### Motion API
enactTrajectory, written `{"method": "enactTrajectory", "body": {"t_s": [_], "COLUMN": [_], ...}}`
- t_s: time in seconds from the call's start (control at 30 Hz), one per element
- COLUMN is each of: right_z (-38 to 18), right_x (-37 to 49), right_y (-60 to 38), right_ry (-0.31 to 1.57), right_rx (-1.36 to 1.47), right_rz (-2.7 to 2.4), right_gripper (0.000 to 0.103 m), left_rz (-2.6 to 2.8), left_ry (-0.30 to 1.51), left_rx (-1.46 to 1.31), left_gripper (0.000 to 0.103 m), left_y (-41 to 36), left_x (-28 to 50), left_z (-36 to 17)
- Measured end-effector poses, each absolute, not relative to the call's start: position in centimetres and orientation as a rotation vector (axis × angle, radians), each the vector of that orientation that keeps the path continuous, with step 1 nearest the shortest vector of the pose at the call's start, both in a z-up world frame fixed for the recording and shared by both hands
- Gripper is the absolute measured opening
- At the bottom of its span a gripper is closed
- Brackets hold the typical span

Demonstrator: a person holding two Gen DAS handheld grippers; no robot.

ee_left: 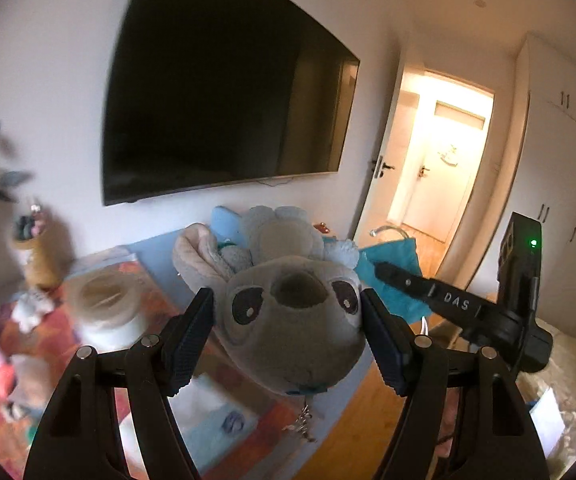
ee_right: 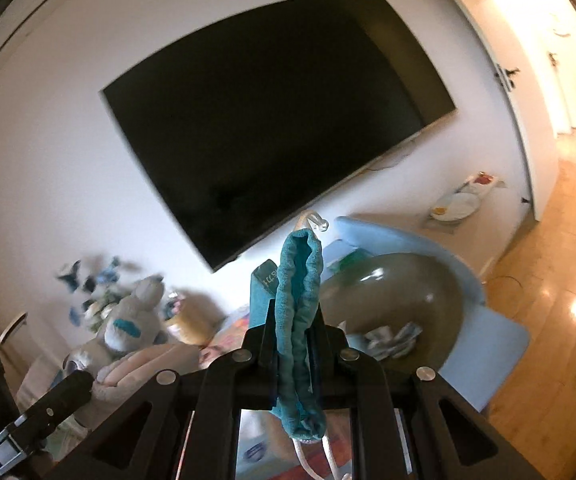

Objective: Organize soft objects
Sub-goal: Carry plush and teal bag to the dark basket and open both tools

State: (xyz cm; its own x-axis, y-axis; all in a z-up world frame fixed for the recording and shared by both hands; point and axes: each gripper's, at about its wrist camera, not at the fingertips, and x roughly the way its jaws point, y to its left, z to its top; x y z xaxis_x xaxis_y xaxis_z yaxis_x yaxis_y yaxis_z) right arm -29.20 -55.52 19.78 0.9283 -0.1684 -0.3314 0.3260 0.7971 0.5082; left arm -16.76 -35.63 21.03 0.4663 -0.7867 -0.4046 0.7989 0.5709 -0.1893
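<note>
My left gripper [ee_left: 288, 336] is shut on a grey plush koala toy [ee_left: 292, 320], pads pressing both sides of its head, held up in front of the wall TV. The toy also shows in the right wrist view [ee_right: 127, 332], at lower left. My right gripper [ee_right: 294, 356] is shut on a teal drawstring cloth bag [ee_right: 298, 304], pinched upright between the pads, white cords hanging below. In the left wrist view the bag [ee_left: 392, 268] and the right gripper's finger [ee_left: 432, 292] sit just right of the toy.
A large black TV [ee_left: 223, 112] hangs on the wall. Below is a table with a colourful cloth [ee_left: 3, 408], a tape roll [ee_left: 103, 300], small toys and a yellow cup [ee_left: 37, 256]. A grey-green bowl [ee_right: 392, 300] rests on a blue mat. An open door [ee_left: 440, 160] is at right.
</note>
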Motion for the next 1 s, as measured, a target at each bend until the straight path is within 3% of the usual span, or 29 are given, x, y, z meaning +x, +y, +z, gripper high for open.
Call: {"method": "enactTrajectory", "body": {"t_s": [0.3,0.4,0.5,0.57,0.67,0.9,1.0], "right_z": [15.0,13.8,13.3,13.1,13.0,15.4,17.0], "right_x": [-21.2,-19.6,-19.5,-20.1,-21.2,-24.3,-25.6], "right_y": [-63.4,-64.4,-64.7,-64.9,-65.1,-64.1,-62.0], "right_ry": [0.476,0.545,0.563,0.563,0.545,0.469,0.429], "right_rx": [0.701,0.727,0.731,0.732,0.756,0.765,0.724], "right_rz": [-0.349,-0.339,-0.32,-0.335,-0.348,-0.366,-0.354], "right_gripper": [0.011,0.019,0.033,0.06,0.061,0.062,0.066], "left_rz": [-0.897,-0.886,-0.89,-0.901,-0.917,-0.966,-0.958], "left_ry": [0.585,0.605,0.613,0.605,0.61,0.562,0.52], "left_rx": [0.104,0.111,0.106,0.103,0.107,0.091,0.085], "left_gripper": [0.072,0.074,0.074,0.074,0.086,0.087,0.087], "left_y": [-44.2,-45.4,-45.9,-46.0,-45.9,-42.4,-39.6], "left_x": [-10.9,-10.1,-9.8,-9.9,-10.4,-12.9,-14.1], "left_z": [15.6,14.5,13.9,14.0,14.3,16.6,17.7]}}
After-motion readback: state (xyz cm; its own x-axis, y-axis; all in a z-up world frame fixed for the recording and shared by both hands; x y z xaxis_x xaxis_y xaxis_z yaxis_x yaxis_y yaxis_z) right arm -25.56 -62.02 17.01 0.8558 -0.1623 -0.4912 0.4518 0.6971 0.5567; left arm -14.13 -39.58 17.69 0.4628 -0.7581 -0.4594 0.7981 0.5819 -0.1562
